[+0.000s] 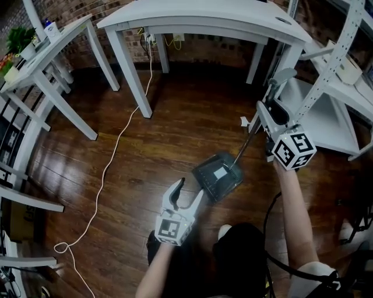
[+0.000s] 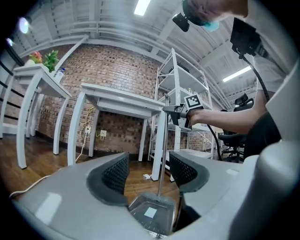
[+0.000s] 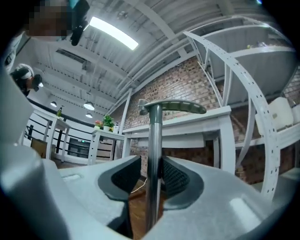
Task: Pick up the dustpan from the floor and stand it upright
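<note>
The dustpan's dark pan (image 1: 218, 176) rests on the wooden floor, and its thin metal pole (image 1: 243, 148) rises to a grey grip (image 1: 282, 75). My right gripper (image 1: 256, 119) is shut on the pole just below the grip. In the right gripper view the pole (image 3: 153, 154) stands upright between the pads of that gripper (image 3: 151, 176). My left gripper (image 1: 189, 193) is open and holds nothing, just left of the pan. In the left gripper view the pan (image 2: 152, 213) lies low between the open jaws of that gripper (image 2: 149, 171).
White tables (image 1: 204, 17) stand at the back and at the left (image 1: 46, 52). A white shelving rack (image 1: 332, 64) is close on the right. A white cable (image 1: 111, 157) trails across the floor to the left. The person's legs and shoe (image 1: 224, 231) are just below the pan.
</note>
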